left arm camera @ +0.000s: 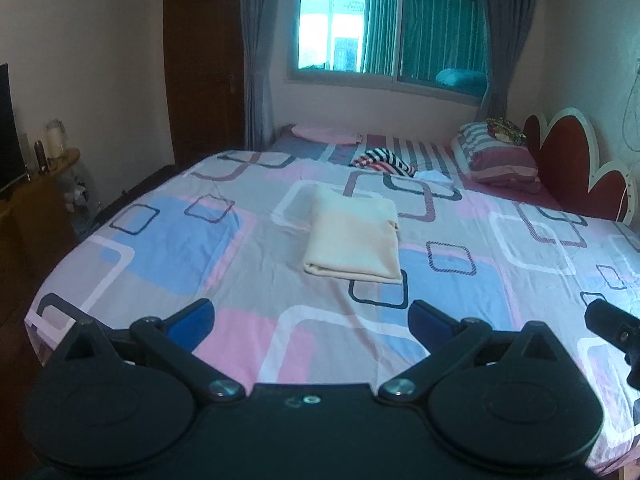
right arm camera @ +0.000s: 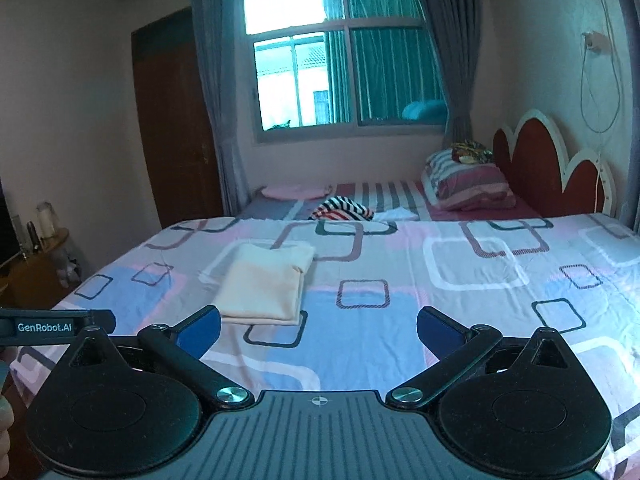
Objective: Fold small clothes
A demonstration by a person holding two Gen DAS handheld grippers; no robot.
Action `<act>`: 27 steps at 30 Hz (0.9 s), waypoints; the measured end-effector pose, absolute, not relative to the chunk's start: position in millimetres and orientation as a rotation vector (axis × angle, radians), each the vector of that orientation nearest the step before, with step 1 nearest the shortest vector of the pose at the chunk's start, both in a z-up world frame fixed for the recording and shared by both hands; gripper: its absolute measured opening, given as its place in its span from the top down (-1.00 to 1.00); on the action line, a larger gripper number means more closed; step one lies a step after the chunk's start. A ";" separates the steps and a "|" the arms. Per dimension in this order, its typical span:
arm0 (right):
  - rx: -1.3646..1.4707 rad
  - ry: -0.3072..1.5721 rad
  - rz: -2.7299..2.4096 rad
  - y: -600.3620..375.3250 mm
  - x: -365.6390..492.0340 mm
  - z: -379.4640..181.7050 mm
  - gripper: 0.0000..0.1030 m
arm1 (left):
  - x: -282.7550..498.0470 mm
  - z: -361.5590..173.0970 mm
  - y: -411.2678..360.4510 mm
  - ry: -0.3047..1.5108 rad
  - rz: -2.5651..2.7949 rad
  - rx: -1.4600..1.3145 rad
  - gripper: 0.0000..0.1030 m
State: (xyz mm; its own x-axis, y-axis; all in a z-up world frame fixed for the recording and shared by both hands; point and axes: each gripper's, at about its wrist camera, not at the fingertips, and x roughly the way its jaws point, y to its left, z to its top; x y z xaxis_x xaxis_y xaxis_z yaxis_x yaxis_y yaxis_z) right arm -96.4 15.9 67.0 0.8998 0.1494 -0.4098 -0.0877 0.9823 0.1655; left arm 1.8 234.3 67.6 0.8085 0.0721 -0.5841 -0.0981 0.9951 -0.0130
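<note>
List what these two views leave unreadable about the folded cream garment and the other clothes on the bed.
- Cream garment: its type; folded layers hide it in both views.
- Striped garment: small, crumpled, its shape unreadable.
- White item beside it: too small to identify.
- Bed: near edge hidden behind left gripper.

Dim room, blown-out glare at window [left arm camera: 360, 24], fisheye warp at edges, slight blur.

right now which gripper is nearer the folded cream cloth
Left, narrowly. The left gripper hangs open straight before the cloth; the right gripper, also open, sits off to the cloth's right.
</note>
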 end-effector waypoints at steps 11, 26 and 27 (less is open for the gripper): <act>0.170 0.420 0.148 11.3 -117.5 72.9 -1.00 | -15.0 75.3 229.5 0.602 0.084 -0.040 -0.99; 0.170 0.432 0.143 8.3 -110.4 68.2 -1.00 | -15.1 74.4 229.1 0.602 0.087 -0.037 -0.99; 0.171 0.433 0.144 8.8 -110.2 68.0 -1.00 | -14.8 74.1 227.9 0.603 0.085 -0.036 -0.99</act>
